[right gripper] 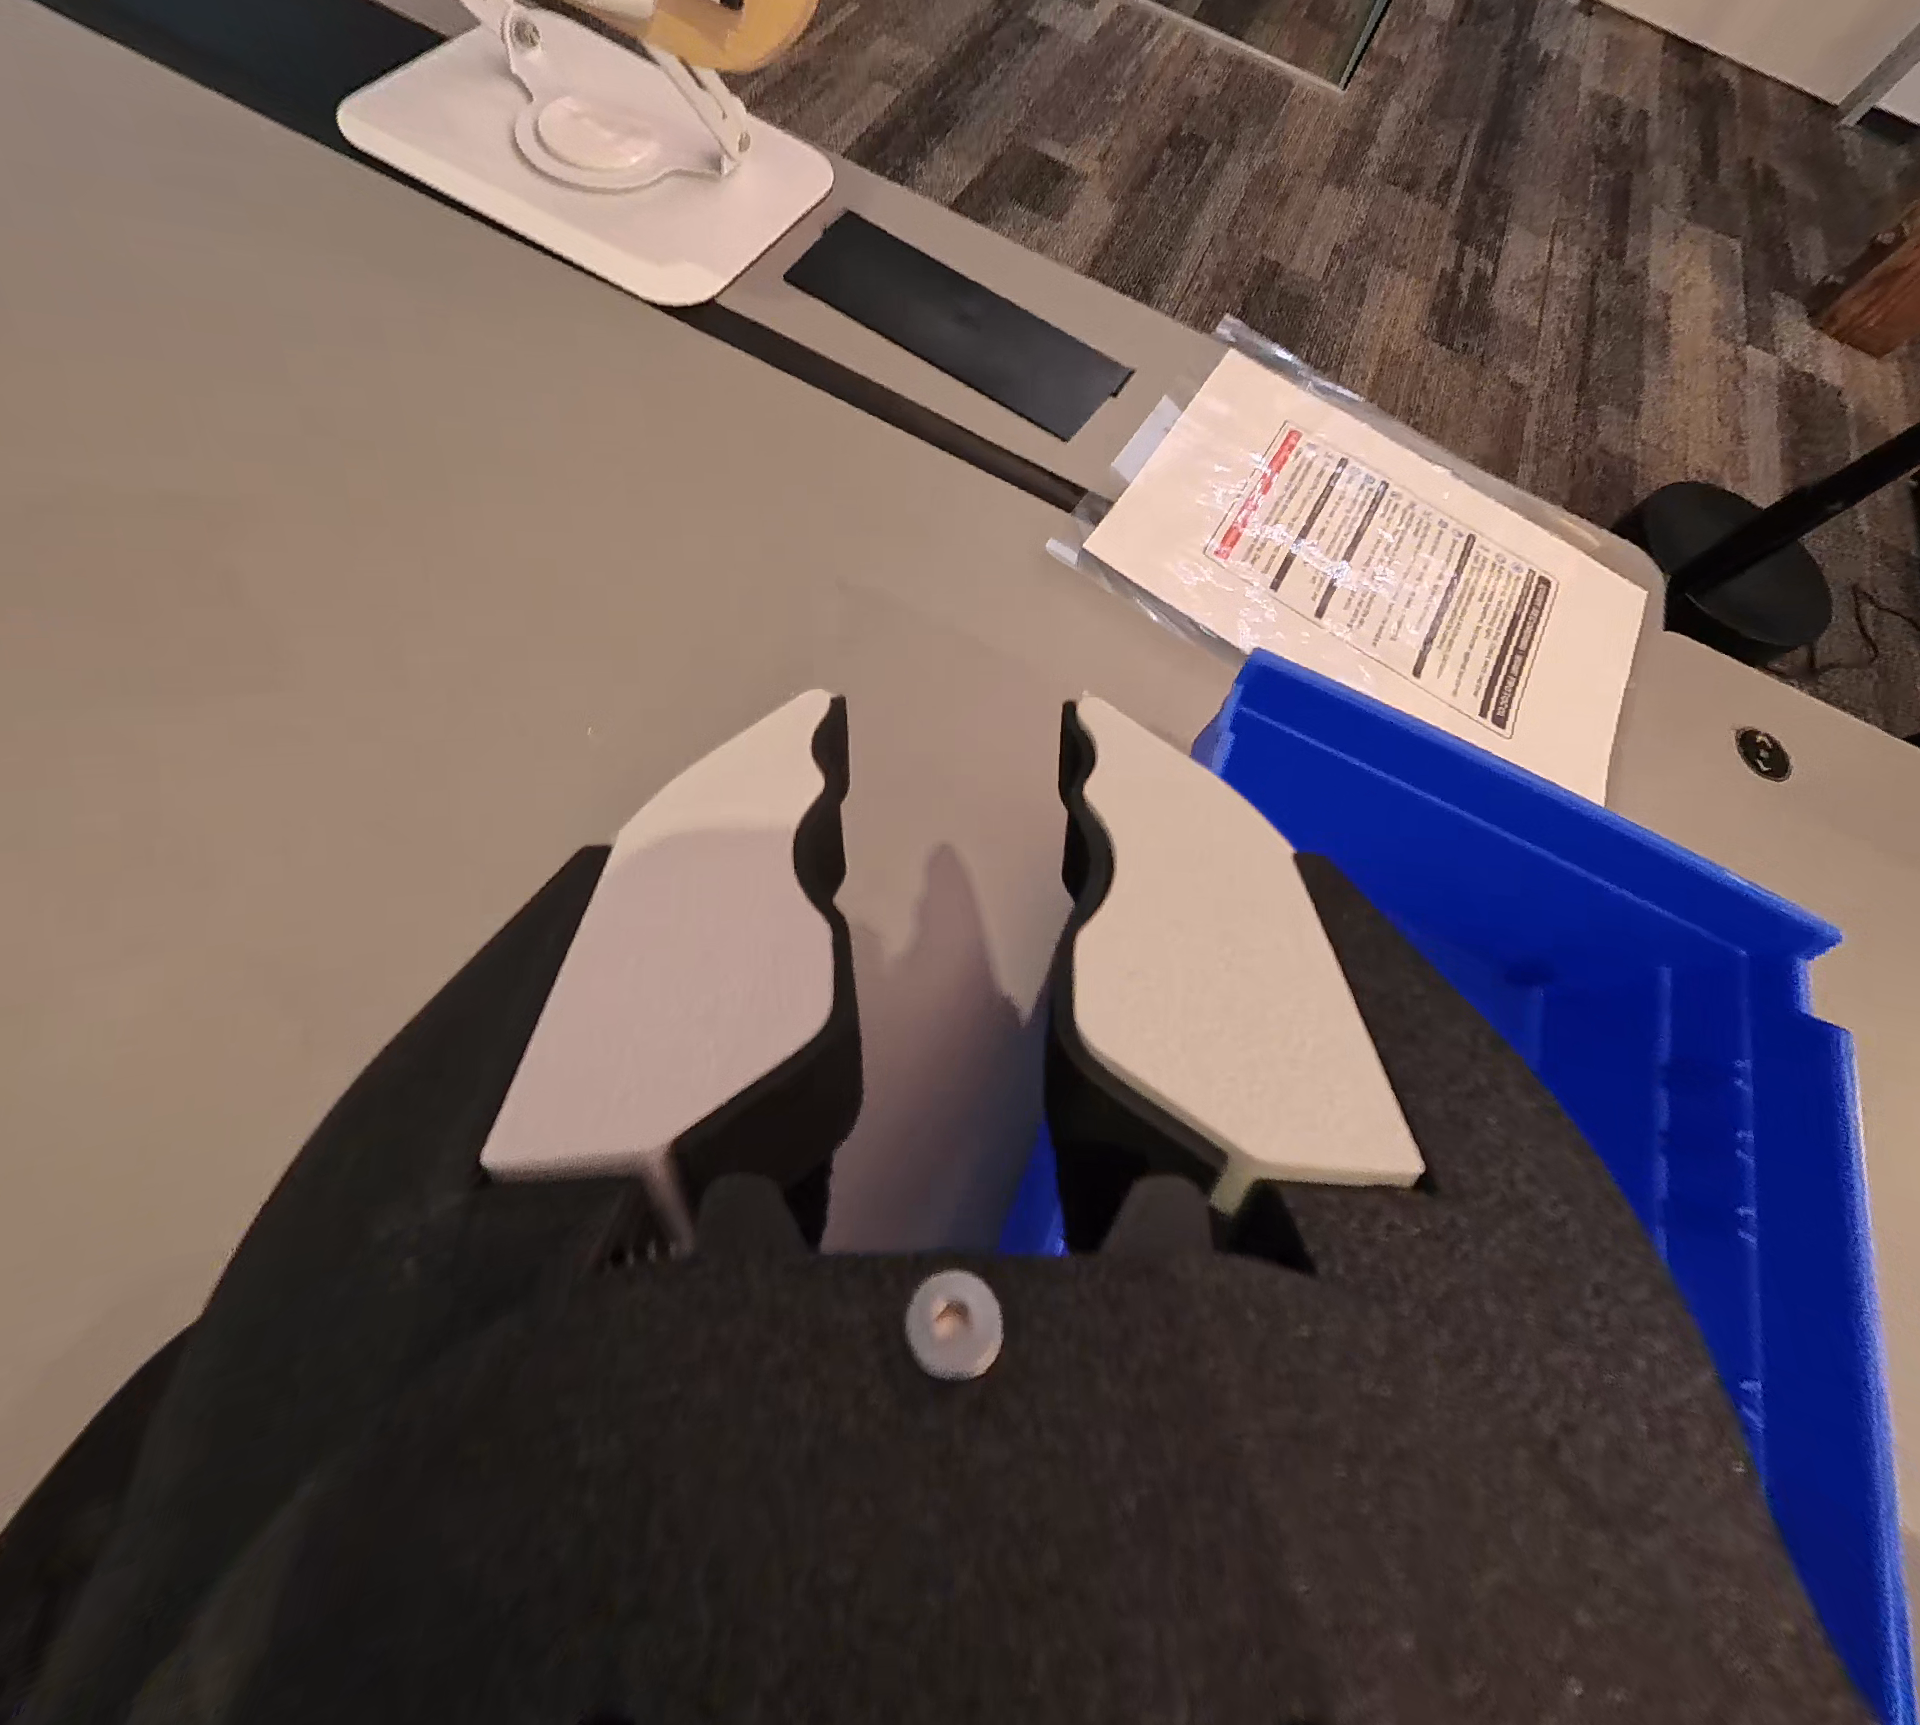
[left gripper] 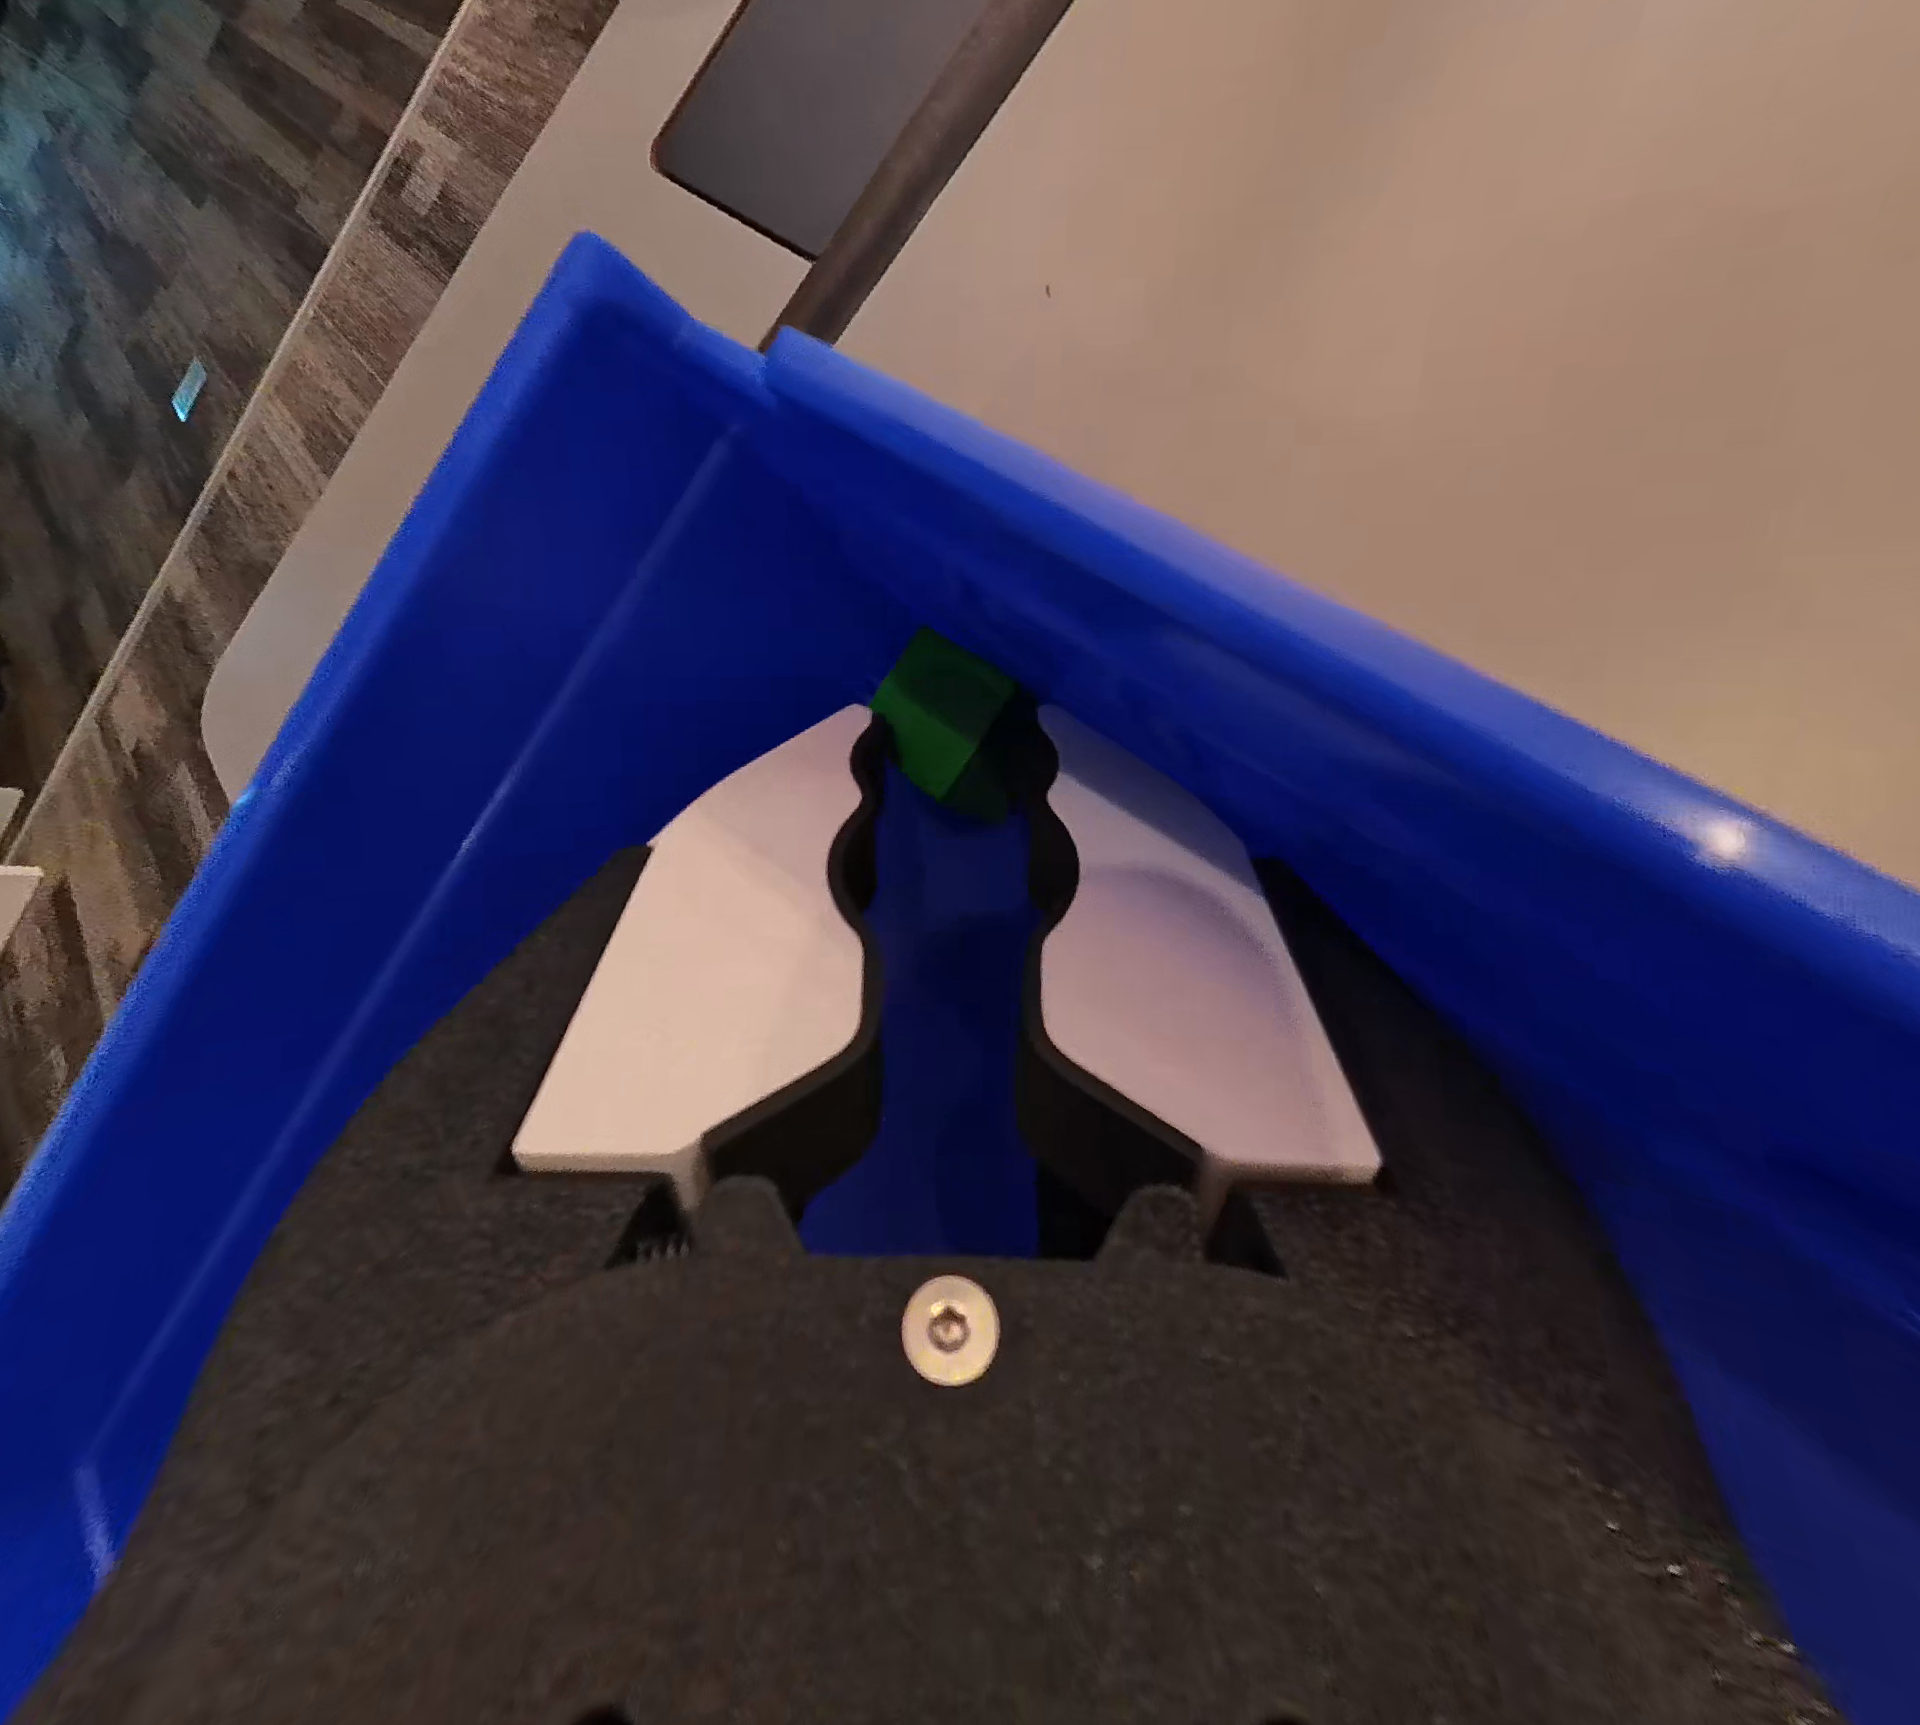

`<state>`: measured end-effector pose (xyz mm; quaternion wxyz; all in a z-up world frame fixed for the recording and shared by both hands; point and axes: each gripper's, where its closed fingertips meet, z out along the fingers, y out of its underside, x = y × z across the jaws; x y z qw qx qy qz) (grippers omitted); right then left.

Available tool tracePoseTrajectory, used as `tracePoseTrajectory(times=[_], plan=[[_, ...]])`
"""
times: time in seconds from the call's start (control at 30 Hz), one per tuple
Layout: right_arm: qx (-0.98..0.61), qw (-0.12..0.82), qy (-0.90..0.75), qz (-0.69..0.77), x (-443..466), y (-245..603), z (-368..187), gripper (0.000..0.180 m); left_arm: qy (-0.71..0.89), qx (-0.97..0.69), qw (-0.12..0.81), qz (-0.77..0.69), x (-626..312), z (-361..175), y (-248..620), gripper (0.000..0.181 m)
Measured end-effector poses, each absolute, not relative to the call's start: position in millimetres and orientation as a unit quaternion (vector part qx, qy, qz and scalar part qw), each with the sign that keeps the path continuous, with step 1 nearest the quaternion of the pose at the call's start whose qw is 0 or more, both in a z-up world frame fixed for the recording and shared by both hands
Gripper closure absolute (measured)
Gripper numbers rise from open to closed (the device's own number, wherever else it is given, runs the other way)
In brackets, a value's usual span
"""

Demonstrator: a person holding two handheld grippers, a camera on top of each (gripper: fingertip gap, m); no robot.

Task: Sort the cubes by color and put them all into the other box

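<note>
Left hand-held gripper (left gripper: 951,745) pinches a small green cube (left gripper: 940,730) inside the blue box (left gripper: 623,636); right hand-held gripper (right gripper: 954,740) spread.

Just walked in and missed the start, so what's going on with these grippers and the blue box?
A person is working two handheld grippers. The left gripper is shut on a green cube and holds it inside a blue box, near one corner. The right gripper is open and holds nothing, above the grey table beside a blue box. No other cubes show in either view.
</note>
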<state>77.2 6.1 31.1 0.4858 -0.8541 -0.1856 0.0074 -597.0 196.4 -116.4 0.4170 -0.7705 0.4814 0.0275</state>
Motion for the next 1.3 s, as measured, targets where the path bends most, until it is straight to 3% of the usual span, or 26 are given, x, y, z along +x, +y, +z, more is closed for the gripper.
tracePoseTrajectory(times=[0.53,0.9,1.07,1.3], plan=[[-0.864,0.461,-0.2,0.024,68,9,18,0.141,0.535,-0.746,0.384,0.1,-611,-113,175,0.16],[-0.871,0.442,-0.214,0.028,63,7,11,0.141,0.513,-0.771,0.377,0.0,-603,-108,188,0.157],[-0.872,0.439,-0.215,0.028,64,6,10,0.141,0.47,-0.807,0.35,-0.077,-598,-109,184,0.144],[-0.878,0.421,-0.226,0.027,60,8,3,0.141,0.467,-0.815,0.337,-0.064,-607,-119,182,0.134]])
